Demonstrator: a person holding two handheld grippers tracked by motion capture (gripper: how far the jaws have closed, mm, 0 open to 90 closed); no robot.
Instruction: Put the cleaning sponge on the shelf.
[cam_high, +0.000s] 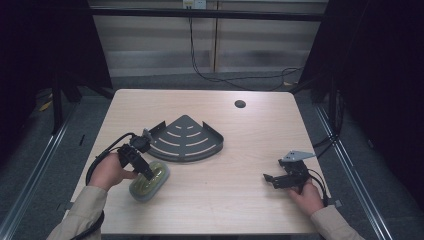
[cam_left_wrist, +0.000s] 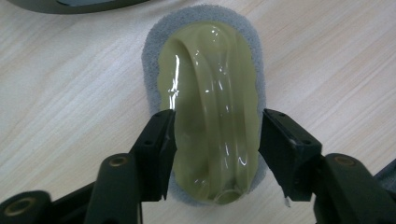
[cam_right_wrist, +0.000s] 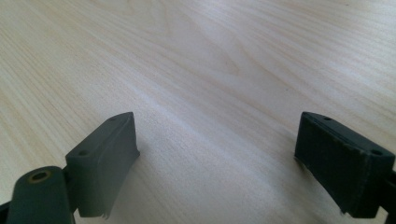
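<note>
While the left gripper (cam_left_wrist: 215, 154) straddles the oval olive-green glossy sponge on its grey pad (cam_left_wrist: 210, 102) across its short axis, pads touching, the right gripper (cam_right_wrist: 217, 163) rests open, well apart.

Corner rack (cam_high: 187, 138) just behind sponge (cam_high: 149, 181), blocks far side; bare desk (cam_high: 235, 170) between sponge and right gripper (cam_high: 270, 179); desk hole (cam_high: 240, 104) far back

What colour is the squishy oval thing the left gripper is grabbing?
The oval scrubber has a glossy yellowish-green top and a grey foam edge, clearest in the left gripper view.
</note>
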